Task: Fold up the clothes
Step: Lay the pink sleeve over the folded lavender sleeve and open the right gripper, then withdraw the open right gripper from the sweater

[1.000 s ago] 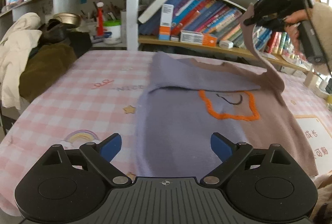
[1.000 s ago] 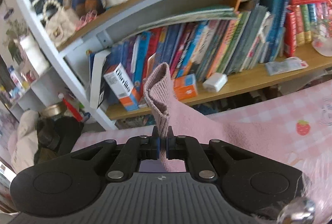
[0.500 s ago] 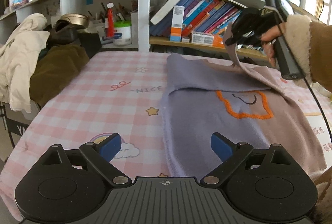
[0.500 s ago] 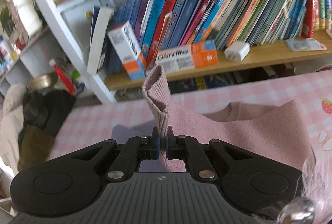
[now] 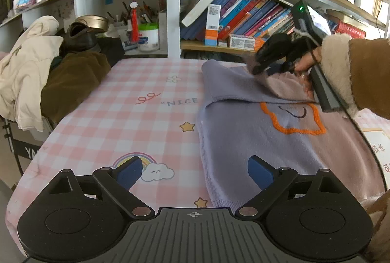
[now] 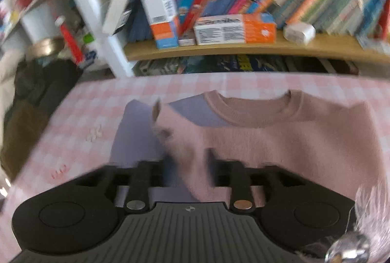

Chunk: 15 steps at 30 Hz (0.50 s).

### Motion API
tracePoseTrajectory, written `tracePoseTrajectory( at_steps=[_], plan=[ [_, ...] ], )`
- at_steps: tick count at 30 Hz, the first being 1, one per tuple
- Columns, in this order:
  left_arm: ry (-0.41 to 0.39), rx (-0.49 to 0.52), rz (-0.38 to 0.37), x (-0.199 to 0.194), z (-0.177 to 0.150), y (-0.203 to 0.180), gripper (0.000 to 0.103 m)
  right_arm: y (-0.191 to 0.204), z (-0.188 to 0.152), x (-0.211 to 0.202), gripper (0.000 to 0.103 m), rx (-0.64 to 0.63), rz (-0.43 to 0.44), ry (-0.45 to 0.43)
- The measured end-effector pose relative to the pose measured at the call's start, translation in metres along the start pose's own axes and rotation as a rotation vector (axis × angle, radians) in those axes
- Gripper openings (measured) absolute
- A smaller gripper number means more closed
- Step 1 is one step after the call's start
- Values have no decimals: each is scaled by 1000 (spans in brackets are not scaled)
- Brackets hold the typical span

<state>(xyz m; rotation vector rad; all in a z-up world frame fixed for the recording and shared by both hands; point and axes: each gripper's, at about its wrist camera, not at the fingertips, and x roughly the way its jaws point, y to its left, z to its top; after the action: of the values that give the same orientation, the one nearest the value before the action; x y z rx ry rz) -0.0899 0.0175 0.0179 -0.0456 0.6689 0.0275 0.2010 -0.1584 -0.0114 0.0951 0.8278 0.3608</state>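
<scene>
A lavender and pink sweater [image 5: 243,136] with an orange stitched outline lies flat on the pink checked table [image 5: 136,117]. Its pink sleeve [image 6: 175,131] is folded across the chest below the collar [image 6: 251,114]. My right gripper [image 6: 190,165] is low over that sleeve, its fingers apart and the cloth lying loose between them; this view is blurred. The left wrist view shows the right gripper [image 5: 265,65] in a hand at the sweater's far part. My left gripper [image 5: 195,173] hovers open near the front table edge, over the sweater's left hem, holding nothing.
A heap of cream and brown clothes [image 5: 48,73] sits off the table's left side. Bookshelves [image 5: 243,19] packed with books and boxes stand right behind the table. A printed card [image 5: 379,148] lies at the right edge.
My right gripper came down and left with the pink sleeve, laid it across the sweater and opened. The left gripper pulled back a little and stayed open.
</scene>
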Motion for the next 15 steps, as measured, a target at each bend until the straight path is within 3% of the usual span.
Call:
tracePoseTrajectory(
  at_steps=[5, 8, 15],
  plan=[
    [-14, 4, -5, 3, 4, -2, 96, 10, -6, -13, 74, -85, 37, -18],
    [-19, 0, -12, 7, 9, -3, 96, 7, -9, -25, 76, -66, 60, -18],
    [0, -22, 12, 28, 19, -6, 96, -19, -53, -85, 82, -90, -25, -26]
  ],
)
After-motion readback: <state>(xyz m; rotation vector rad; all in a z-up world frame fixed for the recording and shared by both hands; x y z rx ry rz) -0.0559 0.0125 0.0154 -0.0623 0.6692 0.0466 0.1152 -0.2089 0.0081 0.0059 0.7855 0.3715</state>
